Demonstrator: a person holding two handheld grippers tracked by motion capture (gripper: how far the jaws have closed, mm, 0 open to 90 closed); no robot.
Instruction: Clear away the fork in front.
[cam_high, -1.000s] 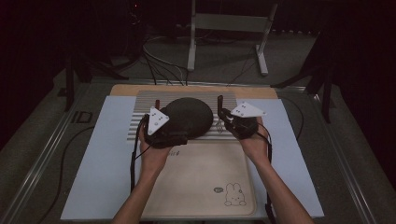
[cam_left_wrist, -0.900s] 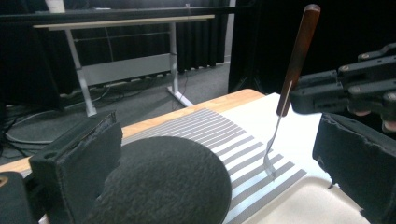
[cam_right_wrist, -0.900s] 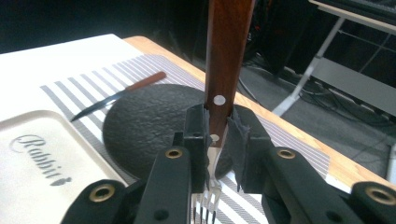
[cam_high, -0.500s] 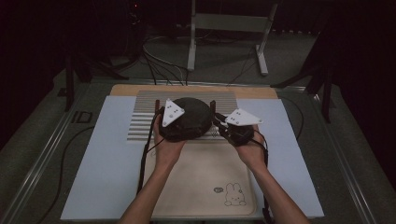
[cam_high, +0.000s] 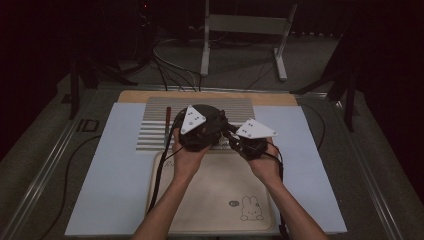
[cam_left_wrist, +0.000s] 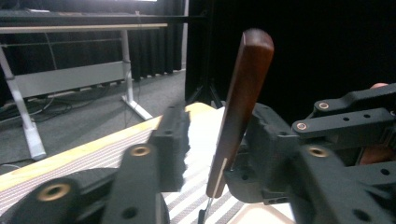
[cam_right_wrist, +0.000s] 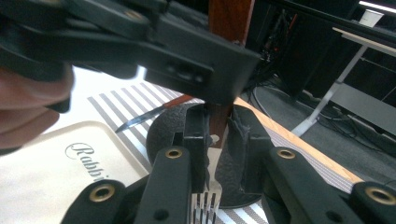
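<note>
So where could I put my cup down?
Bare spots: the pale mat left of the tray and striped mat, the same mat right of the tray, and the tray's near end by the rabbit drawing. It's crowded in the middle, where the left hand and right hand meet by the dark plate and knife.

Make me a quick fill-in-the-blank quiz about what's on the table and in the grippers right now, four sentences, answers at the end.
1. The fork has a handle made of ___.
2. The ___ gripper's jaws are clamped on the fork just above its tines.
3. The knife lies on the mat with a ___ pattern.
4. The beige tray bears a small drawing of a ___.

Missing words: wood; right; striped; rabbit
</note>
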